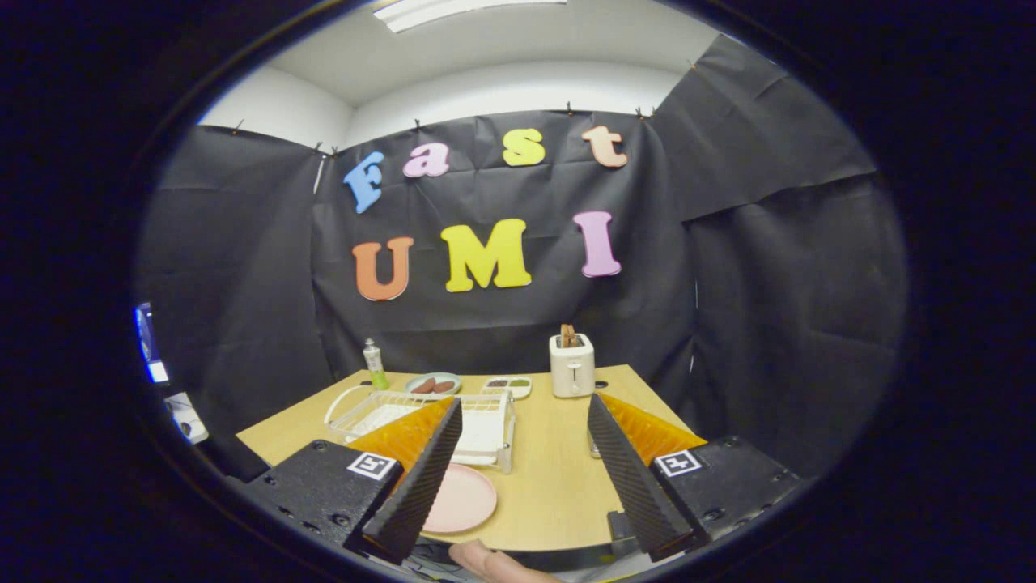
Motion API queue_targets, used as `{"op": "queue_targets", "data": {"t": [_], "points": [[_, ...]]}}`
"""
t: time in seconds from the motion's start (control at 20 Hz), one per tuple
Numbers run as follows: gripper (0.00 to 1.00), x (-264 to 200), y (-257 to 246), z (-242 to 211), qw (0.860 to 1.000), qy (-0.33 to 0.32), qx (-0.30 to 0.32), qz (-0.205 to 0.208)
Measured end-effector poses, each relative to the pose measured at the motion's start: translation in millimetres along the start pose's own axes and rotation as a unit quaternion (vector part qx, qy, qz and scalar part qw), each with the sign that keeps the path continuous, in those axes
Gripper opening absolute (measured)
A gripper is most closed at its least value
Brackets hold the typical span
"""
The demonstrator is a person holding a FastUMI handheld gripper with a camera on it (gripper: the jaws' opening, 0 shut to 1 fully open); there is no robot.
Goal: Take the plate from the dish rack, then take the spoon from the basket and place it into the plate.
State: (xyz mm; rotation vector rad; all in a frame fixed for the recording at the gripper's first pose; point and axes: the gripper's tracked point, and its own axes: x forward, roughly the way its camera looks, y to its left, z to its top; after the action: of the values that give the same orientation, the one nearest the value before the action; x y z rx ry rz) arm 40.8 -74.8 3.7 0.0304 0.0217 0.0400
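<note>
I have the claw (518, 478) held high and well back from the bench (558, 486), its two fingers spread wide apart with nothing between them but bare benchtop. The pink plate (460, 498) lies flat on the bench just inside my left finger, partly hidden behind it, so I judge the first part of the task already done: the plate is out of the white dish rack (421, 417), which stands just beyond it, also behind the left finger. What matters now is the spoon, and I cannot make it out. Just behind the right finger's tip a small dark thing (594, 444) peeks out on the bench; it may be the basket or part of it, but the finger covers too much for me to say. If that is it, the next reach goes forward and to the right of the claw's centre line, away from the plate, and the carry back goes across to the left. Farther off, well beyond both fingers, stand a toaster (571, 366), a small tray (508, 385), a dish with brown pieces (433, 384) and a bottle (374, 366). A fingertip (486, 560) shows below the claw, near the bench's front edge.
</note>
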Motion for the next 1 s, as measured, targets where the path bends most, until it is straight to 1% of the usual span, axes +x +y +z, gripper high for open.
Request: {"op": "queue_targets", "data": {"t": [0.15, 0.3, 0.4, 0.65, 0.75, 0.8, 0.95, 1.0], "points": [[1.00, 54.3, -42.1, -17.8, 0.999, 0.008, 0.003, -0.032], [1.00, 107.8, -78.2, -38.5, 0.999, 0.009, 0.004, -0.049], [0.99, 137.2, -111.6, -54.8, 0.997, 0.015, 0.012, -0.081], [0.93, 188.3, -150.5, -97.0, 0.992, 0.048, 0.077, -0.086], [0.92, 209.0, -155.2, -105.1, 0.992, 0.063, 0.076, -0.080], [0.92, 216.7, -156.9, -103.6, 0.993, 0.058, 0.073, -0.079], [0.70, 233.8, -155.9, -95.5, 0.994, 0.045, 0.060, -0.079], [0.63, 239.0, -156.1, -96.6, 0.994, 0.045, 0.059, -0.085]]}}
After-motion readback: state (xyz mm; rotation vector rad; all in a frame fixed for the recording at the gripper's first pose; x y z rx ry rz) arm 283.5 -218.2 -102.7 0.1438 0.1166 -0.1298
